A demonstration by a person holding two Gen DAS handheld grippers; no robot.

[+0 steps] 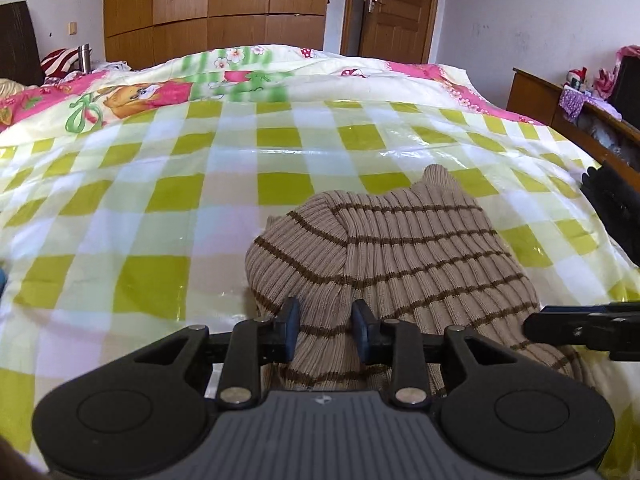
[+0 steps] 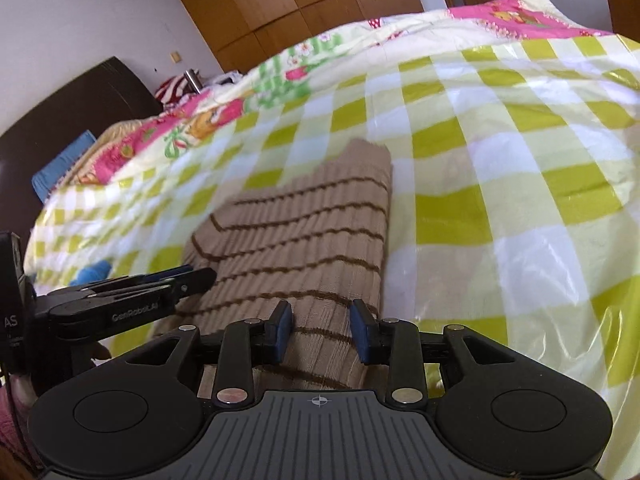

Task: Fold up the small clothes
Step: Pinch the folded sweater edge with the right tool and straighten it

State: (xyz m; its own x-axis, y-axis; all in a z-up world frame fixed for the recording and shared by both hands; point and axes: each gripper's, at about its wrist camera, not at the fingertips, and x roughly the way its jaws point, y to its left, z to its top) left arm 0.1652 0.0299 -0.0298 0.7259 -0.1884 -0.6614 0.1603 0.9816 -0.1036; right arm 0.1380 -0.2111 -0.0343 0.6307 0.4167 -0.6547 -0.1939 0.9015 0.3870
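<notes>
A small tan ribbed knit garment with dark brown stripes lies on a green-and-white checked sheet on the bed. My left gripper stands at its near edge, jaws apart with the knit fabric between them. My right gripper stands the same way at the near edge of the garment, fabric between its parted jaws. The left gripper shows at the left in the right wrist view. The right gripper shows at the right edge in the left wrist view.
A pink cartoon quilt lies beyond the checked sheet. A wooden wardrobe and a door stand behind the bed. A wooden side unit is at the right. A dark headboard and a blue item are at the left.
</notes>
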